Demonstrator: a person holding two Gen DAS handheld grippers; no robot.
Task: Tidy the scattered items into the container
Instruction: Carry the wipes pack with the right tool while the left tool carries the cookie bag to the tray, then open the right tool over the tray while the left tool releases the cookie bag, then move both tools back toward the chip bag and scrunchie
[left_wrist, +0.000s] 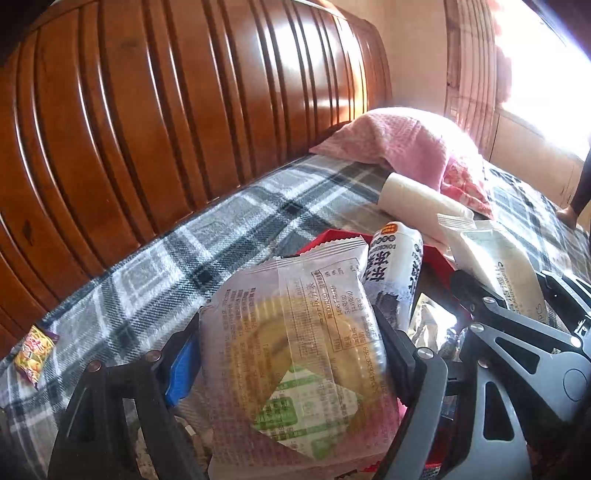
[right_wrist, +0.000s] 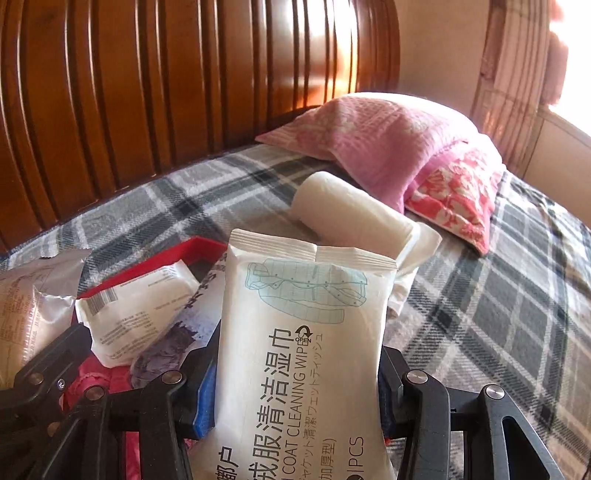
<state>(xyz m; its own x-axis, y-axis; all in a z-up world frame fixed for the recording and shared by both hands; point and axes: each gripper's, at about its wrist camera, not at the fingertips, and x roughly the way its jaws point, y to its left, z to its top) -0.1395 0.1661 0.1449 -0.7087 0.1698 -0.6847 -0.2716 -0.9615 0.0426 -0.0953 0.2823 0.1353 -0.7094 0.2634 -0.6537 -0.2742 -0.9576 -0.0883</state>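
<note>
My left gripper (left_wrist: 291, 354) is shut on a clear packet with a yellow pastry (left_wrist: 295, 332) and holds it over the red box (left_wrist: 332, 236). My right gripper (right_wrist: 295, 373) is shut on a white wet wipes pack (right_wrist: 306, 332) beside the red box (right_wrist: 177, 254). Inside the box lie a black and white snack tube (left_wrist: 395, 273), a small white packet (right_wrist: 136, 306) and pink wrappers (right_wrist: 96, 376). The right gripper also shows in the left wrist view (left_wrist: 517, 325). A yellow and red snack packet (left_wrist: 33, 354) lies on the blanket at the left.
The plaid blanket (right_wrist: 498, 295) covers the bed. A wooden headboard (left_wrist: 166, 110) stands behind. A pink pillow (right_wrist: 388, 136) and a white roll (right_wrist: 351, 214) lie beyond the box. A bright window is at the right.
</note>
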